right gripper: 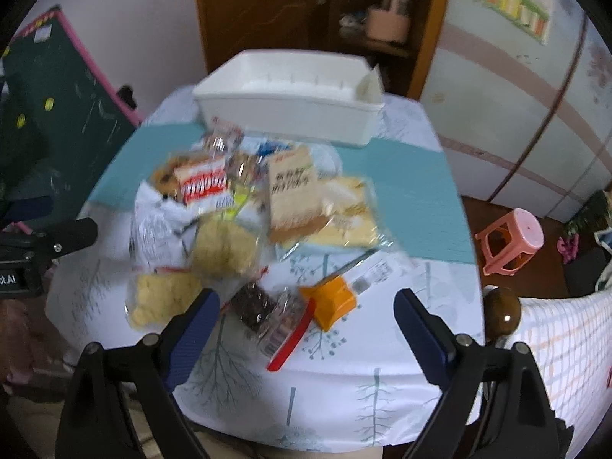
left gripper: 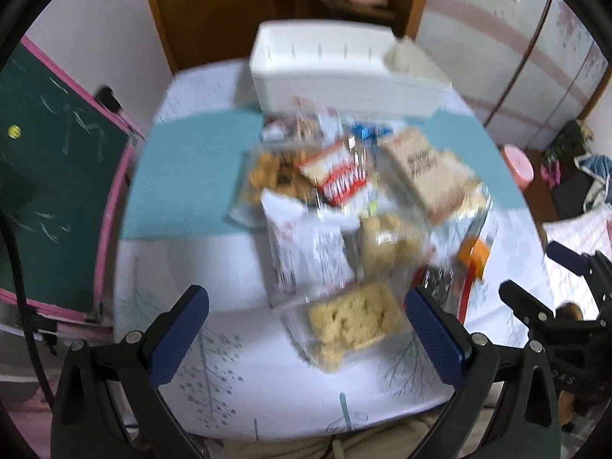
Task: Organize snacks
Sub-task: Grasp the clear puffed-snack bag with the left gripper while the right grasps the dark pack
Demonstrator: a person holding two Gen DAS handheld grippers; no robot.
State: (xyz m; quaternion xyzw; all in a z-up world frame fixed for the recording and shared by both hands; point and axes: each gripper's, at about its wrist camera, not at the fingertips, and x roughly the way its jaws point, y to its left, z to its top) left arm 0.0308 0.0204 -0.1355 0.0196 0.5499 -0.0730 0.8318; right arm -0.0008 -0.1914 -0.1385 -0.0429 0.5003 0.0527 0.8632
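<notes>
A pile of snack packets [left gripper: 344,206] lies in the middle of the table, seen blurred in both views [right gripper: 244,210]. A white plastic bin [left gripper: 336,72] stands behind it at the far edge [right gripper: 290,114], with nothing visible inside. My left gripper [left gripper: 306,306] is open above the near table edge, with a clear pack of pale biscuits [left gripper: 352,321] between its fingers, untouched. My right gripper [right gripper: 306,306] is open over an orange-ended packet [right gripper: 332,302] and a dark snack pack [right gripper: 256,306]. The right gripper also shows at the left wrist view's right edge [left gripper: 550,287].
The table [left gripper: 229,363] has a white tree-print cloth and a teal runner [left gripper: 183,183]. A green chalkboard [left gripper: 49,176] stands to the left. A pink stool [right gripper: 512,241] and a chair knob [right gripper: 503,311] are to the right. A wooden cabinet [right gripper: 267,7] stands behind.
</notes>
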